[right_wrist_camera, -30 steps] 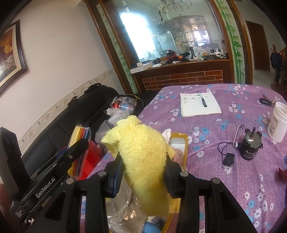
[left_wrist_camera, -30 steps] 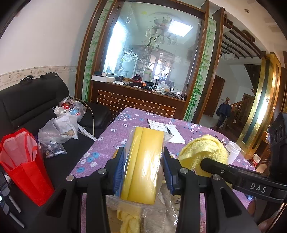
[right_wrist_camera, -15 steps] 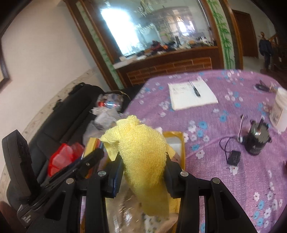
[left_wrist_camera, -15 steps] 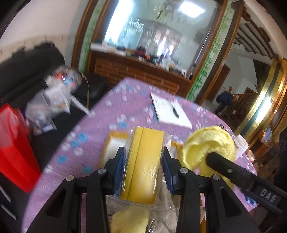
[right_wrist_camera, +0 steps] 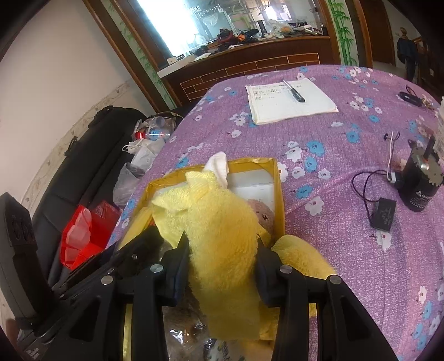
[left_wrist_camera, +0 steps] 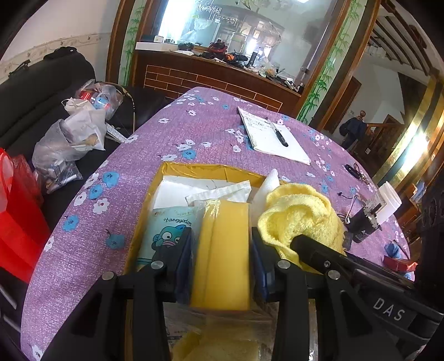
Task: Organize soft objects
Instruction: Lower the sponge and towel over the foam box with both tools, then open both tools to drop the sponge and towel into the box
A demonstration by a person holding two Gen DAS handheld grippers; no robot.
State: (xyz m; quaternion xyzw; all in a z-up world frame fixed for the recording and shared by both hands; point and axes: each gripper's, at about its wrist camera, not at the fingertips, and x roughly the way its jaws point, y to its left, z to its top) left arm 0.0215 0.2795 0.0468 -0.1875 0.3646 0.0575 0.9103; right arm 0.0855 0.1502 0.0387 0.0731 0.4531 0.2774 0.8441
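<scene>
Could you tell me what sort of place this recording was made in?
Probably a home's living or dining area: a table under a purple floral tablecloth, a black sofa beside it, and a wood-framed glass partition behind.

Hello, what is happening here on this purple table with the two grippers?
A person is sorting soft things into a yellow box on the table. The left gripper is shut on a wrapped yellow sponge, held over the box. The right gripper is shut on a fluffy yellow towel, also over the box. A cartoon-printed packet and some white items already lie inside. Neither item is released yet.
</scene>
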